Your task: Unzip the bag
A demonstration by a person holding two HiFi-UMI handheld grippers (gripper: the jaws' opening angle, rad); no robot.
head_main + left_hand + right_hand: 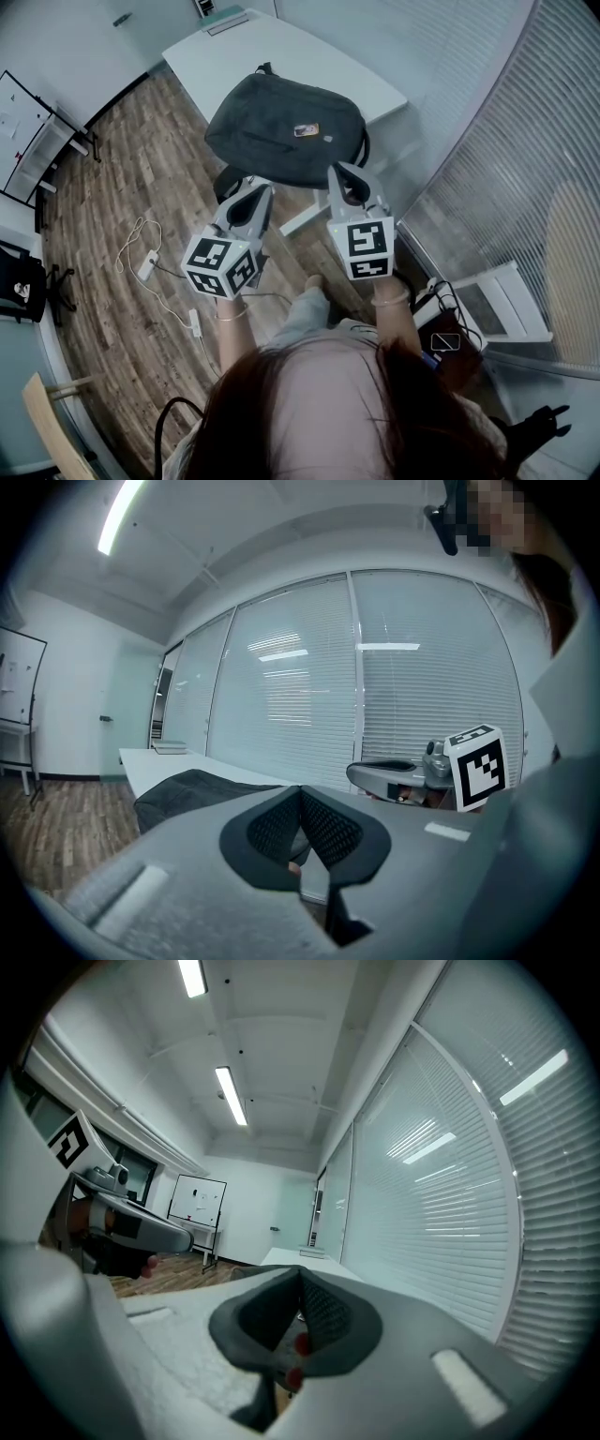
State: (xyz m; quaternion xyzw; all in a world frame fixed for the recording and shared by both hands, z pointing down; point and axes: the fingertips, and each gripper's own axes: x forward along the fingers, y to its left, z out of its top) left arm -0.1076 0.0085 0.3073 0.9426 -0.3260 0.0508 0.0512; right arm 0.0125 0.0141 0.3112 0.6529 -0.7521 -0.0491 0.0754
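Note:
A dark grey backpack (281, 127) lies flat on the near end of a white table (234, 56), with a small label on top. Both grippers hover side by side just short of its near edge, touching nothing. My left gripper (253, 190) is shut and empty, just off the bag's near left corner. Near the bag's right end, my right gripper (349, 172) is also shut and empty. In the left gripper view the bag (187, 794) lies ahead and to the left, beyond the closed tips (301, 789). The right gripper view shows its closed tips (300, 1271) with nothing between them.
A black chair (228, 180) stands under the table's near edge. Cables and a power strip (148, 264) lie on the wood floor to the left. A whiteboard (23, 122) stands far left. Window blinds (506, 141) and a white chair (506, 300) are to the right.

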